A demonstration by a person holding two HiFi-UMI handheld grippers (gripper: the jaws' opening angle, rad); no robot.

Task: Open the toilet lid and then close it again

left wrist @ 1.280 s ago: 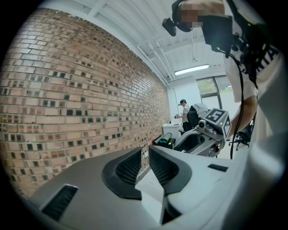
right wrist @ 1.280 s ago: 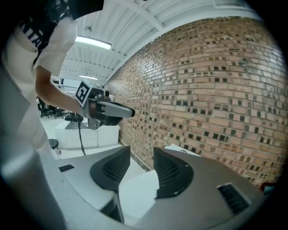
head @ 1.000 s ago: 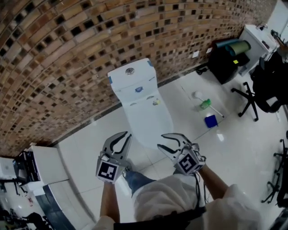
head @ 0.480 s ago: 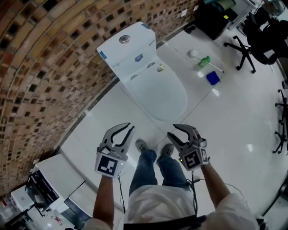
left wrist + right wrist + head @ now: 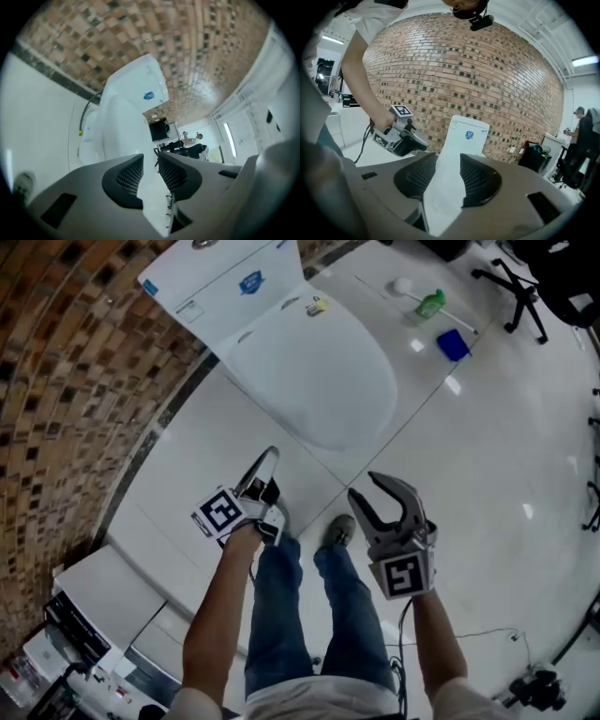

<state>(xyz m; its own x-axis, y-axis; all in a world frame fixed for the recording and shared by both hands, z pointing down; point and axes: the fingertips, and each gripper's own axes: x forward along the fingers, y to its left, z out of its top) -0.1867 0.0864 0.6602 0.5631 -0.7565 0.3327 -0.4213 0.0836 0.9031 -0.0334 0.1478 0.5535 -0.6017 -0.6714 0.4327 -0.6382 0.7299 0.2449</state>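
Toilet lid, still down, sits upper centre, nearer than before. Left tongs, rolled onto edge, have just been opening slightly; right tongs stand half apart. Both are empty, so lifting hasn't begun.

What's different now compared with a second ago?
Both hands have come down toward the toilet lid, which looks larger in the head view. The left gripper has rolled onto its side, and its jaws have just been opening a little, with nothing between them. The right gripper keeps its jaws apart and empty. The lid stays shut and untouched.
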